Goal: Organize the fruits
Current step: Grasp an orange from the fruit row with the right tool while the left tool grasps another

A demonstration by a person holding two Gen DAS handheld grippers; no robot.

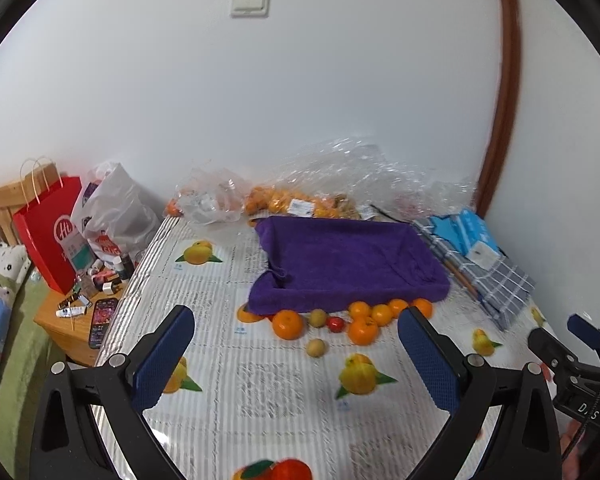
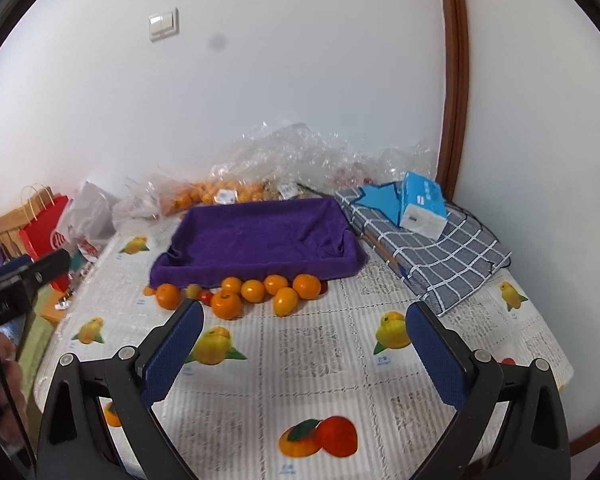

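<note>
both claws hang released and empty above the desk; the step in hand looks like a first reach for loose fruit, so it would pay to take an outer piece, come down over it with jaws wide, and clench gently so the round fruit does not roll into its neighbours; the oranges lie in a cluster on the desk, touching the front edge of the purple-lined tray, which holds no fruit; they sit ahead of the right claw and slightly left; from the left claw the oranges lie just ahead.
</note>
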